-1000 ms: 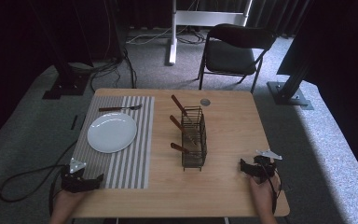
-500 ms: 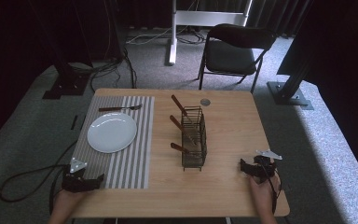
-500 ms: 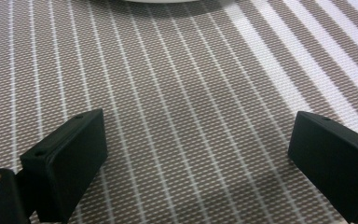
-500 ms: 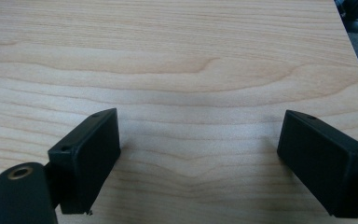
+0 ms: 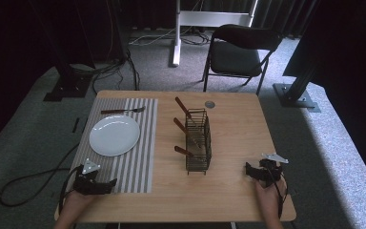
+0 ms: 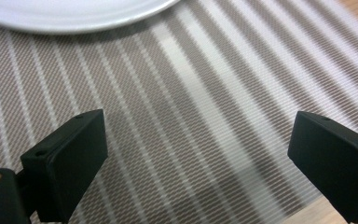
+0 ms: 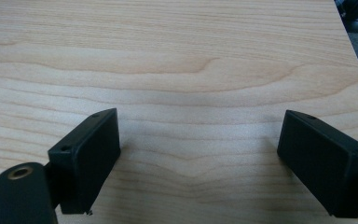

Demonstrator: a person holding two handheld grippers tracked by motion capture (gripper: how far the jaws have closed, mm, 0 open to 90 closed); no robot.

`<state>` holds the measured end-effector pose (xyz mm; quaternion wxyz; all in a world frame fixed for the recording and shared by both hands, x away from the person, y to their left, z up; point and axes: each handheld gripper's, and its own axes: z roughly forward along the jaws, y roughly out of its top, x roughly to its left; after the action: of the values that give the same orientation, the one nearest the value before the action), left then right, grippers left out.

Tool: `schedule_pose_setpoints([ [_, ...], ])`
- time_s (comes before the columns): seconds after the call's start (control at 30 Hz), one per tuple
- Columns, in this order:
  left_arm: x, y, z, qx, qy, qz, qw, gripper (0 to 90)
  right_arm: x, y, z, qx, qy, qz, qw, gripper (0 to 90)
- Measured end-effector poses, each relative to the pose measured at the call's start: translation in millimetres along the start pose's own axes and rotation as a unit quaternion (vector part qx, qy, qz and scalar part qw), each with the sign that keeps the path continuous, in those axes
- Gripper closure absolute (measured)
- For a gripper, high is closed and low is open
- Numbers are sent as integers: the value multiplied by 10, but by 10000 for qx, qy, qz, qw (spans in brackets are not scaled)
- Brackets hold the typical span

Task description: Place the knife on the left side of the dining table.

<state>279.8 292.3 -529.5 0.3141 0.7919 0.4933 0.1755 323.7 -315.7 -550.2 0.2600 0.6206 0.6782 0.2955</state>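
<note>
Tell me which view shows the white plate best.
The high view: the whole white plate lies on the striped placemat, a fork beyond it. The left gripper view catches just its near rim; the right gripper view looks at bare wooden table.

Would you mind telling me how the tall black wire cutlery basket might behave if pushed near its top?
The tall black wire cutlery basket looks narrow-based, so it would probably tip rather than slide. Its open wire build suggests it is light. The brown-handled utensils leaning out leftward may shift or rattle.
</note>
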Motion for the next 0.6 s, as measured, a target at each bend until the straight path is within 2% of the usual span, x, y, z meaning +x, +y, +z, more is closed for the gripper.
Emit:
schedule_pose_setpoints([
  [0.3,-159,226,26,-168,-211,217,9994,63,0,0,0,0,0,0,10000,123],
  [0.6,-334,474,12,-353,-588,394,9969,63,0,0,0,1,0,1,10000,123],
])
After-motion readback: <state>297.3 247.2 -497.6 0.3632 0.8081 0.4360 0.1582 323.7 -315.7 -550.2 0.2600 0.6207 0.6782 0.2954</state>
